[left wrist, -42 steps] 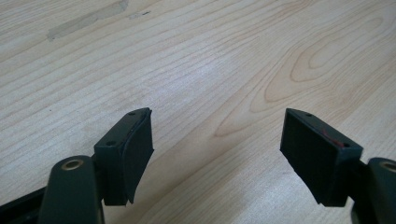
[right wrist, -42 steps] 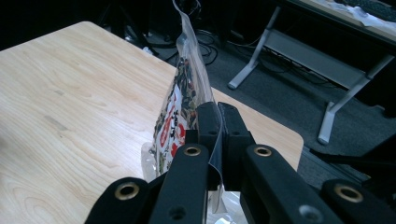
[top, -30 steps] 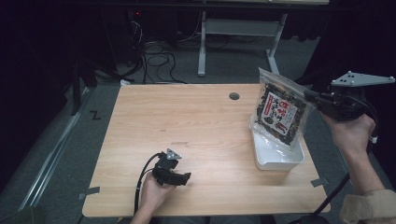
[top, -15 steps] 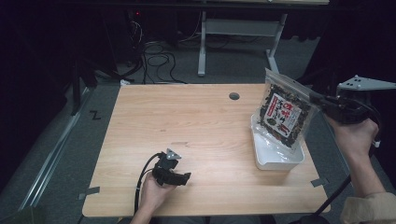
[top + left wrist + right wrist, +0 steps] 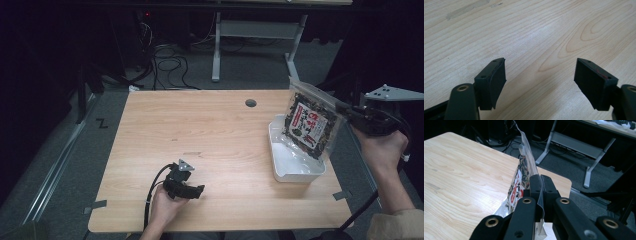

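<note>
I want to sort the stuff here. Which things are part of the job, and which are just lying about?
Part of the job:
bag, pinched in the right gripper
white tub, under the bag

Just there:
left gripper, open, resting on the table
cables on the floor
tape bits at the table corners

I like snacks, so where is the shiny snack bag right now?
In the high view, the clear plastic snack bag with a red-and-white label hangs at the table's right side, pinched by the right hand-held gripper, just above the white rectangular plastic tub.
</note>
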Demonstrator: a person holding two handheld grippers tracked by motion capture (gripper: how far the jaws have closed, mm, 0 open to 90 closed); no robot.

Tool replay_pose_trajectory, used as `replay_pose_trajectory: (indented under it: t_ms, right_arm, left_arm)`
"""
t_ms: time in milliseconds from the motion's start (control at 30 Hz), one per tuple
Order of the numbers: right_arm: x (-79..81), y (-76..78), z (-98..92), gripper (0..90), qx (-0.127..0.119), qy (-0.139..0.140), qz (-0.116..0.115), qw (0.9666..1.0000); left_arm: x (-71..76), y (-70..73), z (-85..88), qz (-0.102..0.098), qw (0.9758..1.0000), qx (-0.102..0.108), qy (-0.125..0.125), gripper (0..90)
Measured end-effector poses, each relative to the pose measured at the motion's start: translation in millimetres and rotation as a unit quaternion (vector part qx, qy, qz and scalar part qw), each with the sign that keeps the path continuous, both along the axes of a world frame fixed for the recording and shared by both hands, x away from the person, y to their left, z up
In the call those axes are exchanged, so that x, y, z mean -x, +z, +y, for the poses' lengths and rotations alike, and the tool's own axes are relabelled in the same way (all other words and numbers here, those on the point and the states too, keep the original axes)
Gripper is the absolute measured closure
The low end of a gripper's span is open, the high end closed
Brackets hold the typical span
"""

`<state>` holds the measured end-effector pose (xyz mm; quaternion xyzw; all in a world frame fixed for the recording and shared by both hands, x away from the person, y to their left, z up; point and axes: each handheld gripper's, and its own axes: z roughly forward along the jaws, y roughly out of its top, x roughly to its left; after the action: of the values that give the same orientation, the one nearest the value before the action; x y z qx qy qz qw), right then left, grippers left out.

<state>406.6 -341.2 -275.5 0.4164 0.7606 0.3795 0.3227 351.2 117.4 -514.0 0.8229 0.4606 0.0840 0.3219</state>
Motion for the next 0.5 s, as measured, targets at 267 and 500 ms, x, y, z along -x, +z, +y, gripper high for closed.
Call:
replay_pose_trajectory:
  t_ms: [267, 500]
  right_arm:
    - [-5.3, -18.3, 1.3, 90.0, -0.001, -0.005, 0.008, 1.0000]
    - [-5.9, -29.4, -1.4, 90.0, 0.002, -0.003, 0.014, 0.9999]
  left_arm:
    - [1.3, -0.2, -1.4, 0.007, 0.9999, 0.011, 0.008, 26.1]
    - [0.0, -0.1, 0.2, 0.000, 1.0000, 0.001, 0.002, 26.0]
